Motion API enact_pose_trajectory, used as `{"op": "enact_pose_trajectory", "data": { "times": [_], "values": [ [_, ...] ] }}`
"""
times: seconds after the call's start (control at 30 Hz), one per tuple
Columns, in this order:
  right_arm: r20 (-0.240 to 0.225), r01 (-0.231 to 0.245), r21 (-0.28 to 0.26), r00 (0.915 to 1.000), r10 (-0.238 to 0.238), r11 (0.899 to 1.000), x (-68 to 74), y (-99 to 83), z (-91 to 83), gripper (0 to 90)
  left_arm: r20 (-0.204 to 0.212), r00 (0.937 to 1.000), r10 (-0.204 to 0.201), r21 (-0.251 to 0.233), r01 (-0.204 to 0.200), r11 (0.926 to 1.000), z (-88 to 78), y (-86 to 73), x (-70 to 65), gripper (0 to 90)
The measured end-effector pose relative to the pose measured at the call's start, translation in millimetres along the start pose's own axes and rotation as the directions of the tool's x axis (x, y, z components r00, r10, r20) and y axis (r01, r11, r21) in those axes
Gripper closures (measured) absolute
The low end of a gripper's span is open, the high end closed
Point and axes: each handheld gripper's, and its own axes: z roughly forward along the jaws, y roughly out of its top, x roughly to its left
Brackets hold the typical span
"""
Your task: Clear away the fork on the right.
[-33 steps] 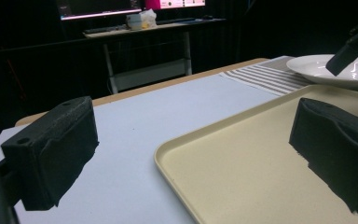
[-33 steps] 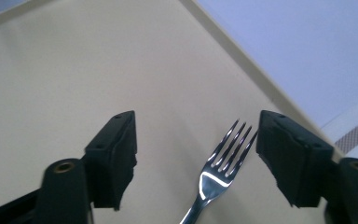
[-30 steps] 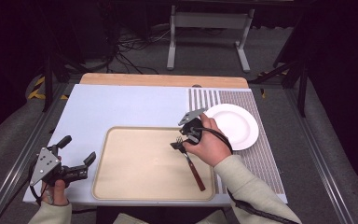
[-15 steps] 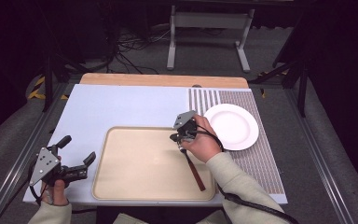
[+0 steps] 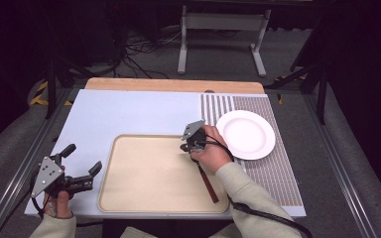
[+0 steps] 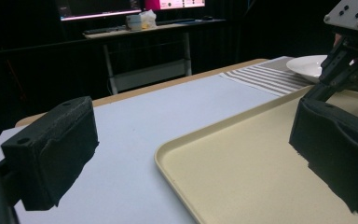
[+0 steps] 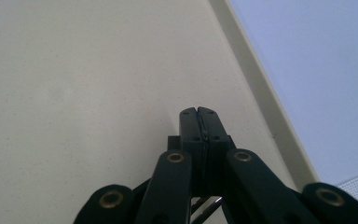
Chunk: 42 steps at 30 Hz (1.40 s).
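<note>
Right tool sits just right of the frame's centre in the high view, tipped down onto the upper right part of the beige tray. Its jaws are pressed together. The right gripper view shows the two black tips of that tool meeting along a thin seam just above the tray floor, close to the tray's raised rim. Whether anything thin is pinched in that seam I cannot tell.

The utensil lies inside the tray, towards its lower right corner. What shows of it is a slim, straight, dark reddish-brown handle running on a slant from under the person's right hand down towards the tray's lower right rim. Its working end is hidden beneath the hand and the tool.

Left tool hovers at the lower left of the high view, just outside the tray's left edge over the pale blue tabletop. Its jaws are spread wide with nothing between them (the left gripper view shows the pads of that tool far apart, with the tray corner between and beyond them).

A white plate rests on the striped mat right of the tray, close beside the right hand.
</note>
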Motion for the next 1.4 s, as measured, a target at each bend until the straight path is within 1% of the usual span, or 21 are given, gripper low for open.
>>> {"op": "enact_pose_trajectory", "data": {
  "times": [0.17,0.47,0.67,0.8,0.93,1.13,1.23,1.27,1.4],
  "values": [
    [-0.002,-0.001,0.004,1.0000,0.001,1.000,-0.2,-3.0,4.9,89.7,0.001,1.0000,-0.001,0.002,0.001,1.0000,0.3,-0.3,0.0,1.5],
    [0.004,0.002,0.018,1.0000,-0.002,1.000,-0.3,-3.8,4.8,89.7,0.001,1.0000,0.002,0.003,-0.002,1.0000,0.0,0.2,-0.1,1.5],
    [0.040,-0.002,0.040,0.9992,0.001,0.999,-4.1,-7.8,0.6,89.7,0.002,1.0000,0.001,0.001,-0.001,1.0000,0.2,0.1,-0.3,1.5],
    [0.049,-0.010,0.050,0.9988,0.007,0.999,-5.9,-9.7,-0.9,89.7,0.000,1.0000,0.001,-0.001,-0.001,1.0000,0.6,0.0,-0.7,1.5],
    [0.070,-0.012,0.076,0.9975,0.007,0.997,-9.9,-14.1,-3.0,89.7,0.002,1.0000,0.001,0.003,-0.001,1.0000,0.1,0.1,-0.2,1.6],
    [0.092,-0.038,0.091,0.9953,0.029,0.995,-14.1,-20.4,-5.6,89.7,0.001,1.0000,0.001,0.002,-0.001,1.0000,0.3,0.0,-0.4,1.5],
    [0.100,-0.039,0.101,0.9946,0.029,0.994,-15.8,-22.5,-6.7,89.7,0.001,1.0000,0.000,0.003,0.000,1.0000,0.1,0.0,-0.2,1.5],
    [0.108,-0.048,0.105,0.9934,0.037,0.993,-16.8,-24.5,-8.1,89.7,0.000,1.0000,0.000,0.004,0.000,1.0000,0.0,0.0,-0.1,1.5],
    [0.121,-0.057,0.102,0.9916,0.044,0.993,-18.5,-27.0,-10.0,89.7,-0.001,1.0000,-0.001,0.002,0.001,1.0000,0.4,-0.2,-0.5,1.5]
  ]
}}
